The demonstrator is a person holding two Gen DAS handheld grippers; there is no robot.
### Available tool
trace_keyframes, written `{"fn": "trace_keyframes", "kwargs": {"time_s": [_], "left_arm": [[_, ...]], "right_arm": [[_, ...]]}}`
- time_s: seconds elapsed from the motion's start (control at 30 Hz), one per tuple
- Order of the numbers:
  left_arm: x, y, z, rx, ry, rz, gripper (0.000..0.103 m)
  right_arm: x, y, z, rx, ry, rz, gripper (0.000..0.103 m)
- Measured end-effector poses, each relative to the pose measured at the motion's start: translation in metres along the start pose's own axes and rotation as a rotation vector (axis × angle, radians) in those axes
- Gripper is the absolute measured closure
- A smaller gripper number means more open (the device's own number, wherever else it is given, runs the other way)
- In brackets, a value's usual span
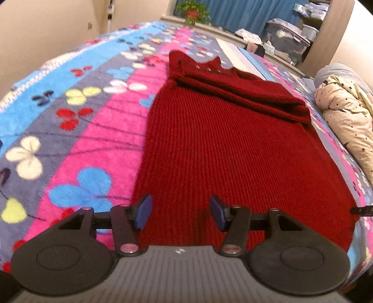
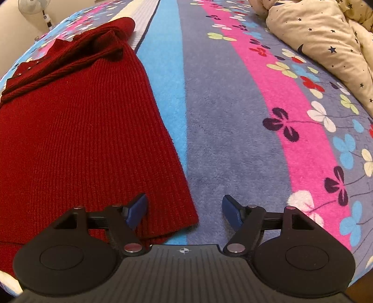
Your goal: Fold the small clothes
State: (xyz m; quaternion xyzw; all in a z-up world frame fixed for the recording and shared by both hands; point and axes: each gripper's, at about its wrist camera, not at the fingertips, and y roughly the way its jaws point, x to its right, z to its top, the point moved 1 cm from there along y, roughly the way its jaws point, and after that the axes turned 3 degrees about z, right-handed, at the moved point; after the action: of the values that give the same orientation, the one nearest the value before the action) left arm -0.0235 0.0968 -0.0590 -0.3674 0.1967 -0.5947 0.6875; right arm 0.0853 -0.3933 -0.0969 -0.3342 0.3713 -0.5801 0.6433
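A dark red ribbed knit sweater [image 1: 228, 149] lies flat on the bed, its sleeves folded across the upper part near the collar [image 1: 235, 93]. In the left wrist view my left gripper [image 1: 180, 212] hovers over the sweater's near hem at its left edge, jaws apart, blue pads [image 1: 144, 211] clear of the cloth. The right wrist view shows the same sweater [image 2: 77, 139] at the left. My right gripper [image 2: 185, 211] is open over the sweater's near right corner [image 2: 179, 221]; the left pad [image 2: 137, 209] sits above the knit, the right pad above the blanket.
The bed is covered by a fleece blanket [image 2: 233, 116] with pink, blue and grey stripes and clover prints. A cream star-print quilt [image 2: 326, 42] is bunched at the right. A plastic storage box [image 1: 286, 39] and a potted plant [image 1: 193, 11] stand beyond the bed.
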Motion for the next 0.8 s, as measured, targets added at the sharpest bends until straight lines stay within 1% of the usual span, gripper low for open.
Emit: {"fn": "trace_keyframes", "kwargs": {"time_s": [0.07, 0.17, 0.33, 0.37, 0.47, 0.5, 0.57, 0.67, 0.73, 0.8], "left_arm": [[-0.001, -0.002, 0.002, 0.014, -0.005, 0.005, 0.043], [-0.004, 0.003, 0.002, -0.010, -0.018, 0.009, 0.043], [0.002, 0.008, 0.000, -0.026, 0.033, 0.027, 0.038], [0.002, 0.008, -0.001, -0.021, 0.035, 0.030, 0.038], [-0.005, 0.008, 0.001, -0.019, 0.000, 0.029, 0.039], [-0.006, 0.009, 0.001, -0.022, -0.010, 0.032, 0.039], [-0.008, 0.009, 0.001, -0.022, -0.014, 0.037, 0.039], [-0.005, 0.008, 0.001, -0.012, 0.002, 0.051, 0.039], [-0.005, 0.005, 0.002, 0.012, -0.001, 0.064, 0.039], [-0.010, 0.002, 0.004, 0.035, -0.018, 0.097, 0.039]], "right_arm": [[0.000, 0.000, 0.002, 0.003, -0.003, -0.002, 0.029], [-0.001, 0.001, 0.003, 0.008, -0.008, -0.007, 0.029], [-0.001, 0.002, 0.004, 0.009, 0.001, 0.009, 0.029], [-0.001, 0.003, 0.005, 0.007, 0.006, 0.023, 0.029], [-0.001, 0.005, 0.004, -0.021, 0.039, 0.116, 0.029], [-0.002, 0.005, 0.004, -0.023, 0.036, 0.129, 0.029], [-0.005, 0.005, 0.004, -0.019, 0.015, 0.119, 0.029], [-0.002, 0.003, 0.005, -0.009, 0.030, 0.101, 0.029], [0.003, 0.001, 0.007, 0.012, 0.047, 0.067, 0.029], [0.009, -0.002, 0.008, 0.036, 0.074, 0.037, 0.029]]}}
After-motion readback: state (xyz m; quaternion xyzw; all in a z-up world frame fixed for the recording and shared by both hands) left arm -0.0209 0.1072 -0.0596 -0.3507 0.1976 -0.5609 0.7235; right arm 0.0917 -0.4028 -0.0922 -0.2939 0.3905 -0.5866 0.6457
